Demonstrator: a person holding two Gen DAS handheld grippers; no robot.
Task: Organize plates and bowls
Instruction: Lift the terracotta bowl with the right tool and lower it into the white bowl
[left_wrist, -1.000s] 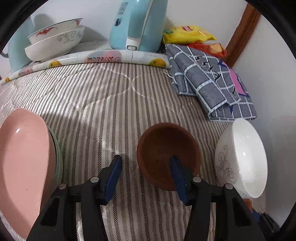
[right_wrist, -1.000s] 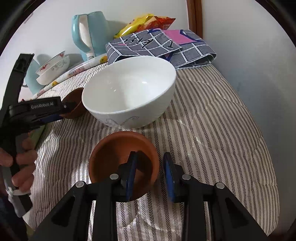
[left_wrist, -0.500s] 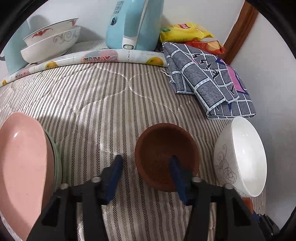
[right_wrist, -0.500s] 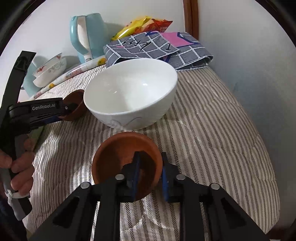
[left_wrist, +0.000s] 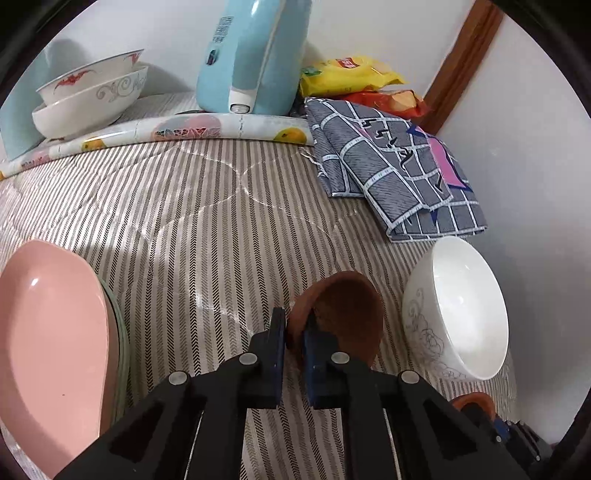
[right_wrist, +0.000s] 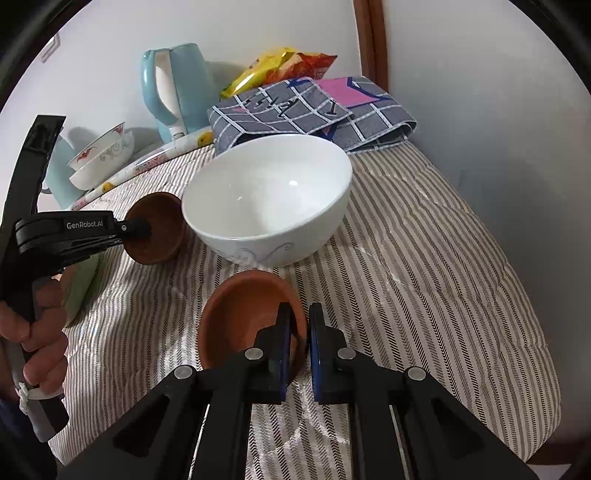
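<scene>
My left gripper (left_wrist: 294, 326) is shut on the rim of a dark brown bowl (left_wrist: 347, 310), which is tilted up off the striped cloth; it also shows in the right wrist view (right_wrist: 159, 229). My right gripper (right_wrist: 300, 332) is shut on the right rim of a second brown clay bowl (right_wrist: 243, 317), tilted a little. A large white bowl (right_wrist: 266, 195) stands between the two brown bowls; it also shows in the left wrist view (left_wrist: 461, 310). A pink plate (left_wrist: 48, 354) lies on a green one at the left.
Two stacked white patterned bowls (left_wrist: 92, 96) sit at the back left beside a blue kettle (left_wrist: 251, 55). A folded grey checked cloth (left_wrist: 391, 166) and snack bags (left_wrist: 351, 77) lie at the back right. The wall is close on the right.
My left gripper has shut on the dark brown bowl's rim and tilted it up. My right gripper has closed fully on the clay bowl's rim and lifted it slightly.
</scene>
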